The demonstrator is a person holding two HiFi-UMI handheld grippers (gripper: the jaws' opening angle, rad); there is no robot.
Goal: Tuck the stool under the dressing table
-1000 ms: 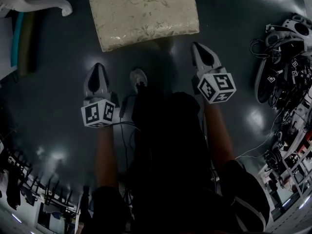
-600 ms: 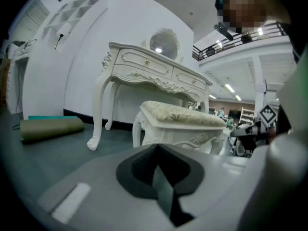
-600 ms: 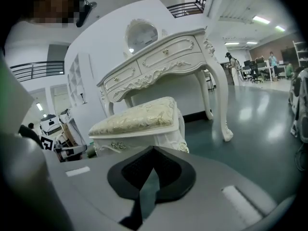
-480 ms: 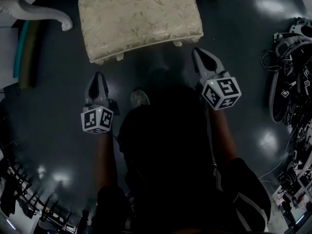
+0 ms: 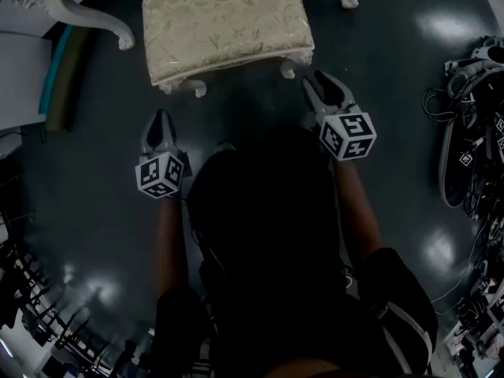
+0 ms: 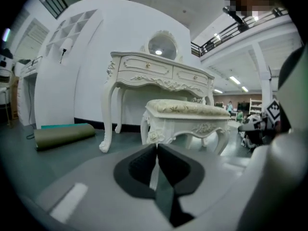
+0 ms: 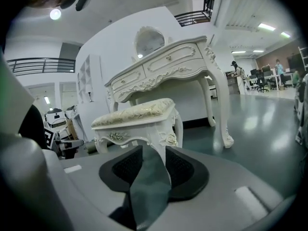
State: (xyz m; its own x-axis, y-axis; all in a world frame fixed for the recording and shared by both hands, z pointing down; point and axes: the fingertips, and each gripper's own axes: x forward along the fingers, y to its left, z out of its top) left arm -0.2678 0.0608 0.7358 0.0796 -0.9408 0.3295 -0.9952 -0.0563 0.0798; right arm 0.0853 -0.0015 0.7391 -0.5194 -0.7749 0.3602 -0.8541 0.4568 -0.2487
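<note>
The stool (image 5: 224, 26) has a cream floral cushion and carved white legs, and it stands on the dark floor just ahead of me. The white dressing table (image 6: 154, 71) with an oval mirror stands behind it; its legs (image 5: 75, 10) show at the top of the head view. My left gripper (image 5: 160, 116) is shut and empty, short of the stool's near left corner. My right gripper (image 5: 313, 79) is by the near right leg, its jaws opening with nothing between them. From the right gripper view, the stool (image 7: 139, 117) sits close ahead.
A rolled olive mat (image 6: 65, 134) lies on the floor left of the table, beside a white wall. Cables and equipment (image 5: 472, 132) are piled at the right. My own dark body fills the lower middle of the head view.
Both grippers have sunk lower and come closer to the stool's near edge. The right gripper's jaws have parted; the left stays shut.
</note>
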